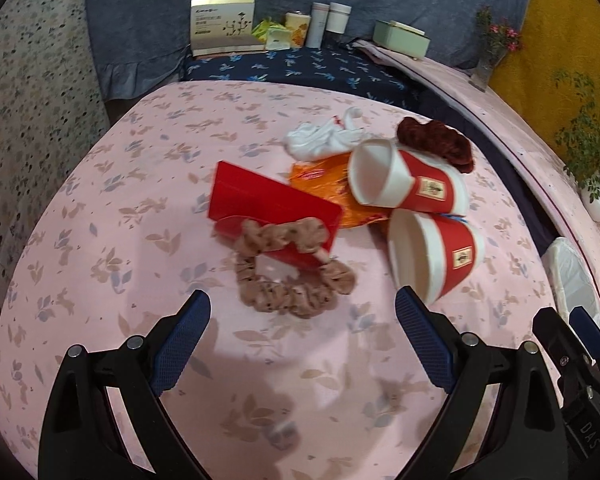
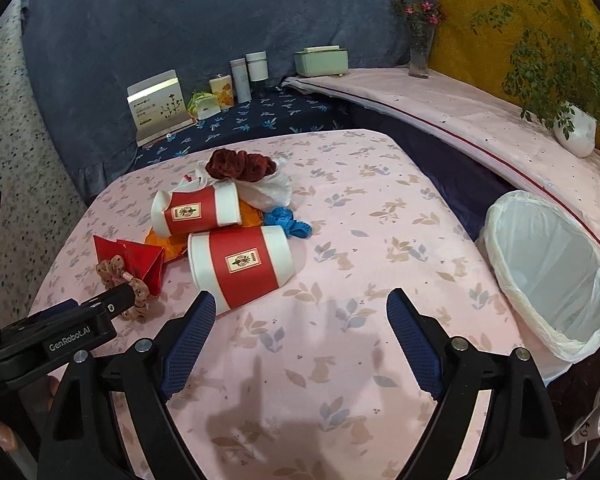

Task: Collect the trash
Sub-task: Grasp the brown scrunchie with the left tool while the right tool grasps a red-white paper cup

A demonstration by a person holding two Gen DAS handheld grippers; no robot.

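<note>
Two red-and-white paper cups lie on their sides on the pink floral table: the near cup (image 1: pixel 434 254) (image 2: pixel 242 266) and the far cup (image 1: pixel 400 178) (image 2: pixel 198 212). Around them lie a red paper envelope (image 1: pixel 268 204) (image 2: pixel 140 260), an orange wrapper (image 1: pixel 332 184), a white crumpled bag (image 1: pixel 324 138) (image 2: pixel 272 190) and a blue crumpled scrap (image 2: pixel 290 222). A tan scrunchie (image 1: pixel 296 272) and a dark red scrunchie (image 1: pixel 436 140) (image 2: pixel 240 166) rest there too. My left gripper (image 1: pixel 302 340) is open just short of the tan scrunchie. My right gripper (image 2: pixel 300 336) is open beside the near cup, holding nothing.
A white-lined trash bin (image 2: pixel 548 276) (image 1: pixel 572 276) stands off the table's right edge. At the back, a white box (image 1: pixel 222 22), bottles (image 1: pixel 328 20) and a green box (image 2: pixel 322 60) sit on a blue cloth. A flower vase (image 2: pixel 420 44) and a potted plant (image 2: pixel 572 128) line the right ledge.
</note>
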